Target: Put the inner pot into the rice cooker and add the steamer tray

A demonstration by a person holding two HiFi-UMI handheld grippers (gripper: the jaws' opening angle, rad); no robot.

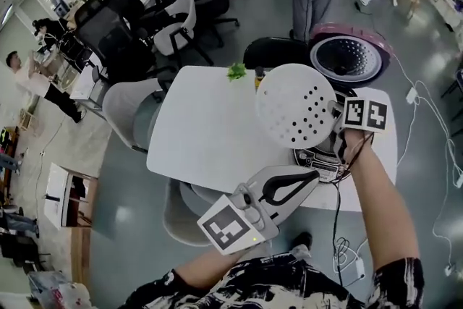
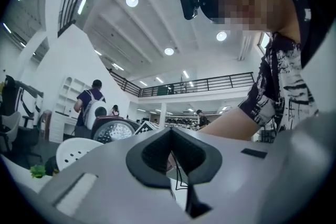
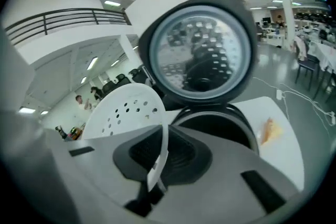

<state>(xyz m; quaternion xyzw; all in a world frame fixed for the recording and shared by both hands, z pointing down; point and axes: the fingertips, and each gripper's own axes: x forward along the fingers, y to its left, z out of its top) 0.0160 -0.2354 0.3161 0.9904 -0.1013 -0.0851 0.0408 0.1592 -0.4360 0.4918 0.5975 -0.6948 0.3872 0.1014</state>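
Your left gripper (image 1: 312,176), nearest you at six o'clock in the head view, is sitting out this step. Its grey jaws are pressed together on nothing, the dark pads meeting in a thin seam.

Your right gripper (image 1: 335,114) is doing the work. Its jaws are clenched on the rim of the white, round, perforated plastic steamer tray (image 1: 296,106). In the right gripper view that thin rim is running edge-on between the pads, and the holed dish (image 3: 126,110) is fanning out toward ten o'clock. Seen from your head, the tray is hanging in the air at nine o'clock from the gripper, over the right side of the white table (image 1: 202,141) and partly over the round rice cooker (image 1: 322,159). The cooker's dark-pink lid (image 1: 349,58) is standing open at one o'clock from the tray. In the right gripper view the cooker's mouth is lying just beyond the jaws at one o'clock. Its dark hollow looks like the black inner pot (image 3: 218,124) already seated, though I cannot be sure.

I am judging the tray to be light, thin and smooth, stiff enough to keep its shape but likely to flex. You are pinching it at one spot on the rim, so it may be pivoting or slipping if you swing quickly. That rim is the sensible hold, since it is keeping the pads clear of the cooker's wall as you are lowering the dish.
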